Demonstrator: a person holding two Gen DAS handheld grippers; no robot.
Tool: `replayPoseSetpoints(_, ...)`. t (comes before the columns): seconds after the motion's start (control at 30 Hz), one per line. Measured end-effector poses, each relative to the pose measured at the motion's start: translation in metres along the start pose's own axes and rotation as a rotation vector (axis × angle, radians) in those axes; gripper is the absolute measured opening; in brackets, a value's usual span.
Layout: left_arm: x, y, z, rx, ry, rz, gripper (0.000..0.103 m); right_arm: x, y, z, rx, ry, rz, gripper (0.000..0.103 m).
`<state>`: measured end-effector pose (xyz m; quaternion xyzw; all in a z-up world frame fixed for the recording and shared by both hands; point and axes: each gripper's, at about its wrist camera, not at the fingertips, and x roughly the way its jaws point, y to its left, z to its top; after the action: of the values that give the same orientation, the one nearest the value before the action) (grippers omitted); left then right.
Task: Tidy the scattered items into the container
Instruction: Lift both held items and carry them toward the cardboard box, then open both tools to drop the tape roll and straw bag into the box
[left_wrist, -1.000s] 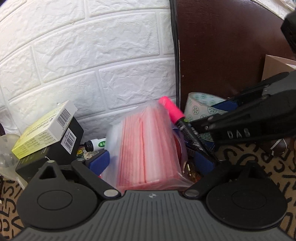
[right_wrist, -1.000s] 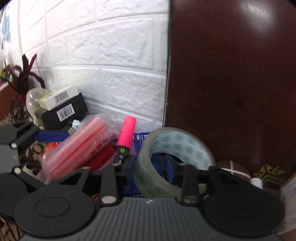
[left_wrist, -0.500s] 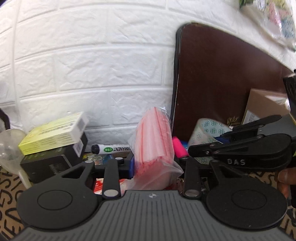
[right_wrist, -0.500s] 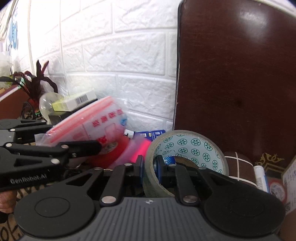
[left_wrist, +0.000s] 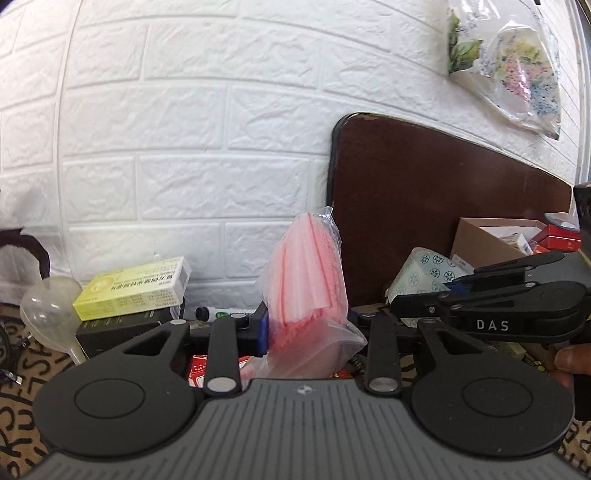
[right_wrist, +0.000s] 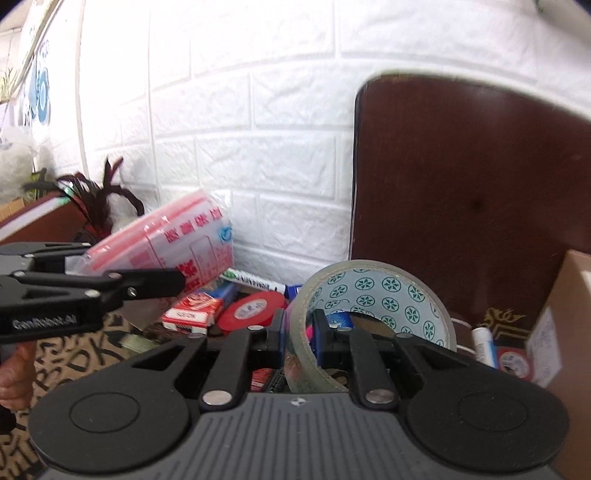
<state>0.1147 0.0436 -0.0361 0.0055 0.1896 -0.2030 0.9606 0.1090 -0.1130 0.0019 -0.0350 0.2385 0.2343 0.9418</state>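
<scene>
Tape roll (right_wrist: 373, 295), clear with a green star-patterned core, stands on edge at lower centre of the right wrist view, and we have the right tongs (right_wrist: 299, 334) clamped across its band, one blue pad inside the ring and one outside. In the left wrist view we hold a clear packet of pink zip bags (left_wrist: 308, 284) upright at frame centre, the left tongs (left_wrist: 314, 328) closed on its lower part; only the left blue pad shows, the other being hidden behind the plastic.

From the right wrist camera the same packet tilts at middle left, above the worktop (right_wrist: 74, 354) with its black-and-tan patterned cover. Below it lie a red-and-white card box (right_wrist: 192, 312), a red tape disc (right_wrist: 251, 308) and a white permanent marker (right_wrist: 255, 282), all close together.

At lower left of the left wrist view a yellow-and-white carton (left_wrist: 136, 286) sits on top of a black box (left_wrist: 125, 326), with a clear plastic funnel (left_wrist: 51, 306) just beside them. An open cardboard box (left_wrist: 491, 242) with small items inside stands at middle right, in front of a dark brown board (left_wrist: 443, 206) leaning on the white brick wall (left_wrist: 184, 129).
</scene>
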Motion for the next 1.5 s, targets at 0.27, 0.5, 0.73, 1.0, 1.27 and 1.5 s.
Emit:
replayPoseSetpoints(0.27,-0.005,-0.066,0.041,0.066,-0.05,-0.112,0.033,-0.076,-0.018,0.02,-0.007,-0.078,-0.103,0.013)
replayPoseSetpoints(0.5,0.035,-0.149,0.068,0.117,-0.051,-0.241,0.034,-0.12,-0.101,0.043,-0.023,-0.055,-0.269,0.013)
replayPoseSetpoints(0.73,0.093,-0.223,0.058,0.164,0.038,-0.295,0.034,-0.102,-0.207,0.048,-0.013,0.078,-0.388,0.013)
replayPoseSetpoints(1.0,0.147,-0.253,0.073,0.218,0.065,-0.256,0.036,-0.087,-0.266,0.04,0.053,0.14,-0.45,0.013)
replayPoseSetpoints(1.27,0.166,-0.26,0.074,0.245,0.059,-0.252,0.065,-0.094,-0.293,0.028,0.1,0.122,-0.445,0.059)
replayPoseSetpoints(1.5,0.132,-0.228,0.084,0.203,-0.08,-0.19,0.089,-0.126,-0.276,0.035,0.112,0.004,-0.435,0.069)
